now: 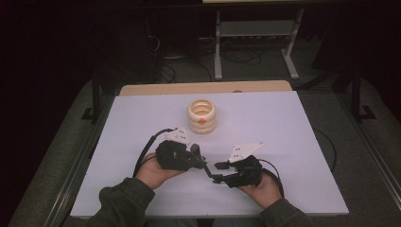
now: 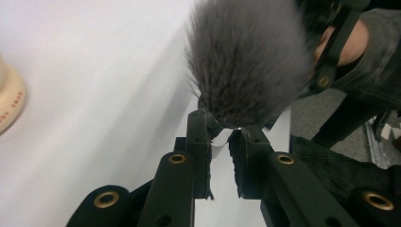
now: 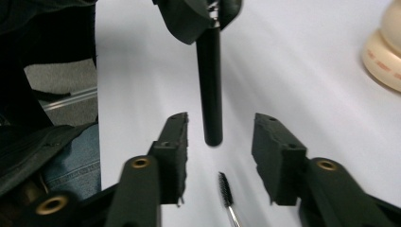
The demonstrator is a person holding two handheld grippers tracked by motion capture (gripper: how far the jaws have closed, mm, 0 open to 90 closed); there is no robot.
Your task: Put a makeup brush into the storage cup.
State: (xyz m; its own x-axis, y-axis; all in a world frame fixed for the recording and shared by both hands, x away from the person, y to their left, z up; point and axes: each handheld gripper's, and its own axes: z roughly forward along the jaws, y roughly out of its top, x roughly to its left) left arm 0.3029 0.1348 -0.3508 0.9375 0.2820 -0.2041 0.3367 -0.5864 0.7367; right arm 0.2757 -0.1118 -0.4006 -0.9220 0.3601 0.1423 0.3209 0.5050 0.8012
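Near the table's (image 1: 142,118) front edge, the left gripper (image 2: 221,137) pinches a makeup brush (image 2: 246,61) at the ferrule, bristles fanning just past its jaws. Its black handle (image 3: 209,85) points toward the right gripper (image 3: 220,142), ending between those spread jaws, touching neither. A cream ribbed holder (image 1: 201,116) stands behind both.

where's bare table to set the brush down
Free: the wide strips of table left and right of the holder, and the near edge. Crowded: the middle, where both tongs meet at the brush.
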